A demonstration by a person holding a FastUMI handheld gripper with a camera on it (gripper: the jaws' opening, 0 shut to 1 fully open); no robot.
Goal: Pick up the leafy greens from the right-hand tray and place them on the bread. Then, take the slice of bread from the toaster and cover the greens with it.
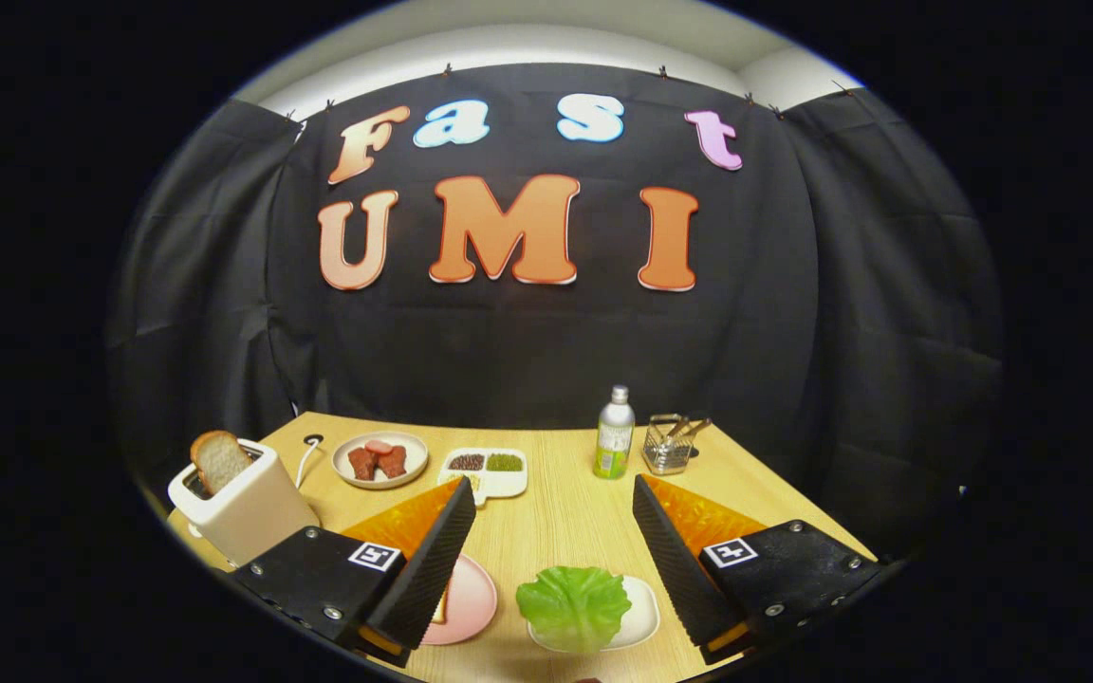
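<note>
Wooden table (565, 517) below: gripper (546, 517) wide open, empty; greens (573, 607) lie on right near tray (643, 617) between fingers; bread (219, 460) in toaster (243, 507) far left; nothing done yet

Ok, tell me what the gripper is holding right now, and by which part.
Nothing. The gripper is open, its fingers spread wide, with the leafy greens lying on their white tray between them, untouched.

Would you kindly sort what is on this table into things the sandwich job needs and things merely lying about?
Needed: leafy greens on their white tray, between the open tongs; bread slice upright in the toaster; pink plate.

Lying about: meat plate, divided dish, bottle, wire basket.
</note>
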